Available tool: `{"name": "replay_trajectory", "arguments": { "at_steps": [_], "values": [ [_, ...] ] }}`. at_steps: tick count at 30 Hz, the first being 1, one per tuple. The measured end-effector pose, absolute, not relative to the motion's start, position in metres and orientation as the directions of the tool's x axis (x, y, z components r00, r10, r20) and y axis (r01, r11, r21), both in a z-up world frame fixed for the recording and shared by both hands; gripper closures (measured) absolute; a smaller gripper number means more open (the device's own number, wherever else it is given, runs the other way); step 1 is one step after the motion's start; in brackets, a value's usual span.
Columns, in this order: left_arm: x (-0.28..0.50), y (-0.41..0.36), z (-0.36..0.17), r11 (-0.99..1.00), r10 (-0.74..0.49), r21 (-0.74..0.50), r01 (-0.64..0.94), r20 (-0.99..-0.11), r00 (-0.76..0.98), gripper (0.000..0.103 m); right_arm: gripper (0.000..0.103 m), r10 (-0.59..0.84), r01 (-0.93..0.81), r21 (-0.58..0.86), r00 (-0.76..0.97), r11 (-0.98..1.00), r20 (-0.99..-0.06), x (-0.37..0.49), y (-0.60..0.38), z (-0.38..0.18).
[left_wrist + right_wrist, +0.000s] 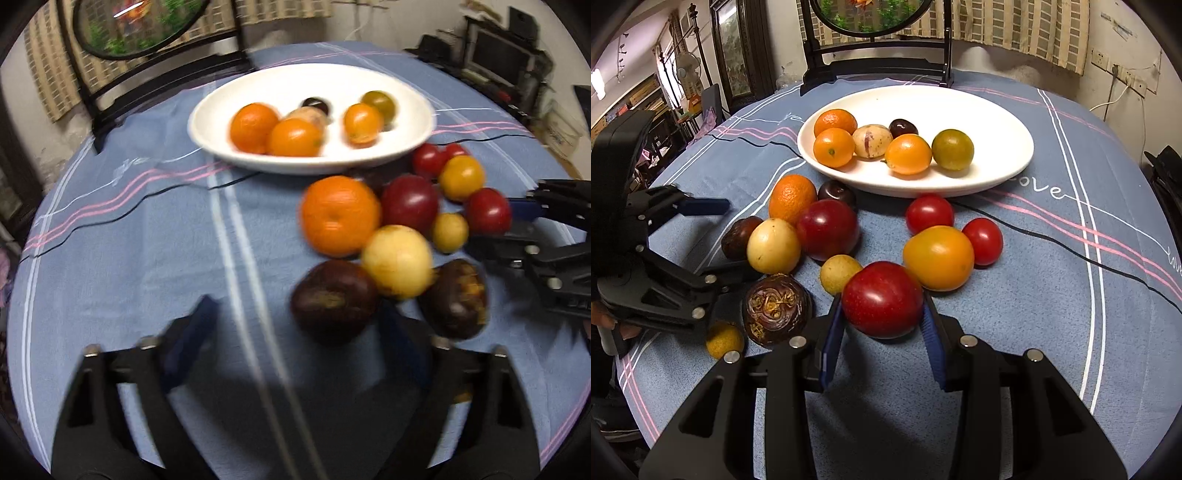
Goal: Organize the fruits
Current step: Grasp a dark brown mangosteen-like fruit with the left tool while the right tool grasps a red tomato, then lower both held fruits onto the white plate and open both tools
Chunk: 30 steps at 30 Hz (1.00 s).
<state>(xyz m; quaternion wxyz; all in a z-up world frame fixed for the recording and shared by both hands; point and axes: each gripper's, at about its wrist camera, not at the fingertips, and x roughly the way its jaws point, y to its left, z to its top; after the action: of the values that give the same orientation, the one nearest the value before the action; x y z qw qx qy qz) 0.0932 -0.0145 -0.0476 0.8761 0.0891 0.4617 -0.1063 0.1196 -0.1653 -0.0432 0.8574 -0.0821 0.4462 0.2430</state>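
Right wrist: red plum between gripper fingers.

A round table under a blue cloth with pink, white and black stripes fills the foreground. At its far edge stands an oval mirror in a black wooden stand — greenery shows in its glass. Behind it hangs a beige checked curtain against a pale, stained wall carrying white wall sockets. To the left, a dark-framed panel and a cluttered, brightly lit room.
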Motion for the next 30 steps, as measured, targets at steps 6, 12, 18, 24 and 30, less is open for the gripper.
{"name": "replay_trajectory", "arguments": {
  "at_steps": [6,12,18,24,30],
  "values": [
    [0.088,-0.026,-0.045,0.947,-0.122,0.071,0.312,-0.821,0.557,0.061,0.062,0.396,-0.505,0.122,0.481,0.855,-0.782,0.119,-0.17,-0.038],
    [0.087,-0.011,-0.026,0.963,-0.145,0.018,0.268,-0.804,0.577,0.061,0.062,0.414,-0.488,0.141,0.514,0.861,-0.751,0.118,-0.178,-0.03],
    [0.117,-0.01,0.012,0.963,-0.224,-0.075,0.257,-0.75,0.622,0.061,0.062,0.447,-0.488,0.146,0.584,0.86,-0.677,0.119,-0.182,-0.02],
    [0.182,-0.027,0.016,0.981,-0.189,-0.114,0.156,-0.73,0.657,0.061,0.062,0.361,-0.401,0.095,0.664,0.911,-0.655,0.143,-0.171,0.003],
    [0.197,-0.025,0.002,0.989,-0.142,-0.072,0.131,-0.735,0.663,0.061,0.062,0.302,-0.371,0.037,0.688,0.928,-0.66,0.191,-0.147,0.002]
  ]
}}
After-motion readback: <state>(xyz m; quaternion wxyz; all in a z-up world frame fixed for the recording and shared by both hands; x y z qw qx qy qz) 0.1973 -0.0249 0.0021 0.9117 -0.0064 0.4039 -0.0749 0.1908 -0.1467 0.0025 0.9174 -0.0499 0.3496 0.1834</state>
